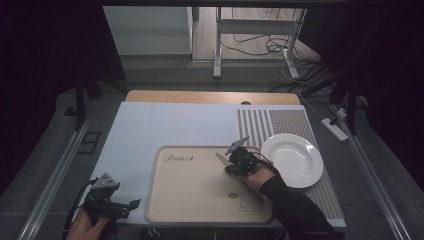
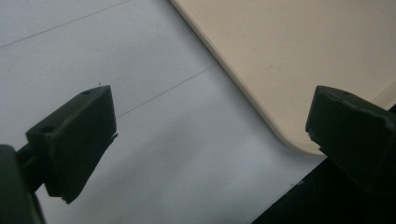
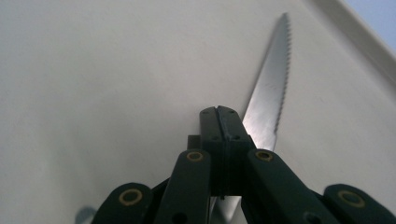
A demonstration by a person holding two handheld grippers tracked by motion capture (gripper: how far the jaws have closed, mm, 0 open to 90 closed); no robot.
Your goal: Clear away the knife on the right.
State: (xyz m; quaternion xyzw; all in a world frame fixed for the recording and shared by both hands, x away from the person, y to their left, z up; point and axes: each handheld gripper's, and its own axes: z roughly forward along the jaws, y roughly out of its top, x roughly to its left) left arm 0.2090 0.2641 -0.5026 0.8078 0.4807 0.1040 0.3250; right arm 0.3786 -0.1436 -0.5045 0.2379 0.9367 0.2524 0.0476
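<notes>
Two grippers: right gripper [image 3: 224,122] clamped on knife [image 3: 270,88] above tray [image 1: 200,195]; left gripper [image 2: 210,126] wide open, empty.

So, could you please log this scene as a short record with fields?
surface: table under a pale cloth, striped mat at its right
tray: beige tray at the near middle
plate: white plate on the mat, right of the tray
knife: serrated knife, blade over the tray
right gripper: right gripper shut on the knife
left gripper: left gripper open, nothing between its jaws, by the tray's near left corner
</notes>
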